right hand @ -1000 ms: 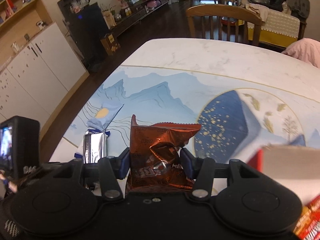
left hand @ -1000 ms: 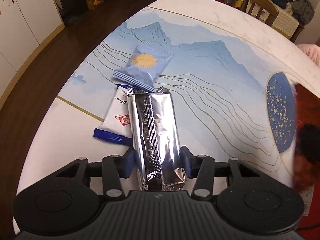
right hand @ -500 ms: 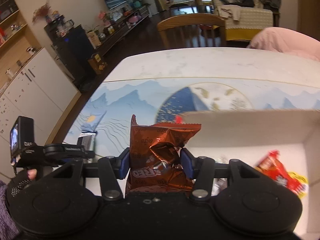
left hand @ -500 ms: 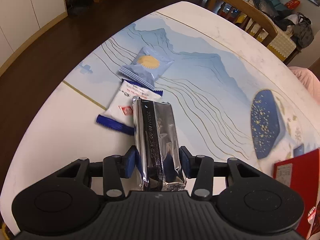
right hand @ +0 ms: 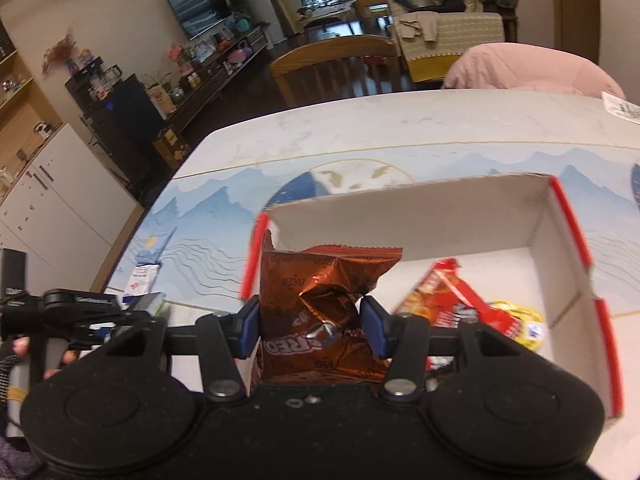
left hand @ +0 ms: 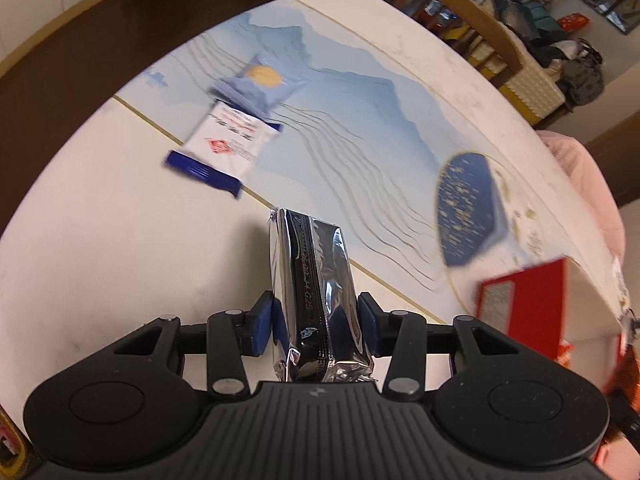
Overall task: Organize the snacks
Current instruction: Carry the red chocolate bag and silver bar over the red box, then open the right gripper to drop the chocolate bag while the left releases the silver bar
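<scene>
My left claw [left hand: 316, 316] pinches a silver foil snack pack [left hand: 316, 280] by its long sides, blue pads pressed against the wrapper, the pack lifted clear above the white table [left hand: 100, 240] and pointing toward twelve o'clock. At about eleven o'clock from it, well apart, a white packet with dark blue ends [left hand: 224, 148] lies flat on the table, and a pale blue packet with a yellow disc [left hand: 260, 84] lies just beyond it, overlapping its far end; both are blurred. At three o'clock the red outer wall of a box [left hand: 524, 304] shows near the table's edge.

My right claw [right hand: 312, 322] grips a crumpled copper-brown Oreo packet [right hand: 320, 308], both pads squeezed into its sides, and holds it above the near left corner of the open red-edged box [right hand: 560, 216]. Inside the box, at about three o'clock from the packet, lie a red wrapper [right hand: 448, 300] and a yellow wrapper [right hand: 520, 320], touching each other on the white floor. At nine o'clock in the right wrist view, a hand [right hand: 24, 348] holds the other gripper's black handle, with the blue and white packets seen on the table beyond it.
</scene>
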`<act>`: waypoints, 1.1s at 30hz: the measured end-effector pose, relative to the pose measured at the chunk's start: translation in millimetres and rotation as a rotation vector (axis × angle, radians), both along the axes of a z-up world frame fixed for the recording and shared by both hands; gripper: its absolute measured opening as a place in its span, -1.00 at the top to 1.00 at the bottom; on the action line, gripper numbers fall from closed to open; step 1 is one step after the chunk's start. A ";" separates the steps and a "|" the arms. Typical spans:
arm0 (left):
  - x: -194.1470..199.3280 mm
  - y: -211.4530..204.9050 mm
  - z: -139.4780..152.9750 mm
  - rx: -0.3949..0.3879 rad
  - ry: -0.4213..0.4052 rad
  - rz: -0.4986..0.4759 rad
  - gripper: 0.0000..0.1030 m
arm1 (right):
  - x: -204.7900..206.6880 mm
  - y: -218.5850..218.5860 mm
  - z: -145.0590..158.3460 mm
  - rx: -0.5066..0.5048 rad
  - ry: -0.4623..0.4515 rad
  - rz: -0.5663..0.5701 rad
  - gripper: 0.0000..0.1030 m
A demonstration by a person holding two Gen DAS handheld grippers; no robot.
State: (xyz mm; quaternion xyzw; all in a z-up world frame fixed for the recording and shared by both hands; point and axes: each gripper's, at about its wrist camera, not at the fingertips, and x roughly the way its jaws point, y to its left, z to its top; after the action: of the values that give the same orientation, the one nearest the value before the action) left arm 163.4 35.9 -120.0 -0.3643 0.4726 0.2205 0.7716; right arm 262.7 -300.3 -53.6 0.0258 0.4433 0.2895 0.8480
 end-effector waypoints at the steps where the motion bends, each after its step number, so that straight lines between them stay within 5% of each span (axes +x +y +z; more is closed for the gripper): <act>1: -0.4 -4.8 4.3 -0.001 -0.008 -0.011 0.15 | 0.6 -5.9 -0.7 -0.001 0.000 -0.010 0.02; 18: 52.2 -135.9 89.6 0.118 -0.177 -0.452 0.15 | 4.1 -76.8 -8.8 -0.075 -0.010 -0.121 0.02; 25: 82.8 -195.0 89.5 0.148 -0.200 -0.642 0.15 | 7.4 -90.6 -13.5 -0.104 -0.013 -0.131 0.02; 33: 115.6 -227.9 69.8 0.157 -0.158 -0.754 0.15 | 13.7 -83.5 -19.9 -0.134 -0.007 -0.097 0.02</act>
State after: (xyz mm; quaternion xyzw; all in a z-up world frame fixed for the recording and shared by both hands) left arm 279.0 -192.0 -50.2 -0.1208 0.4941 -0.0718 0.8580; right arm 276.4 -383.8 -73.5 -0.0105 0.4567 0.2181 0.8624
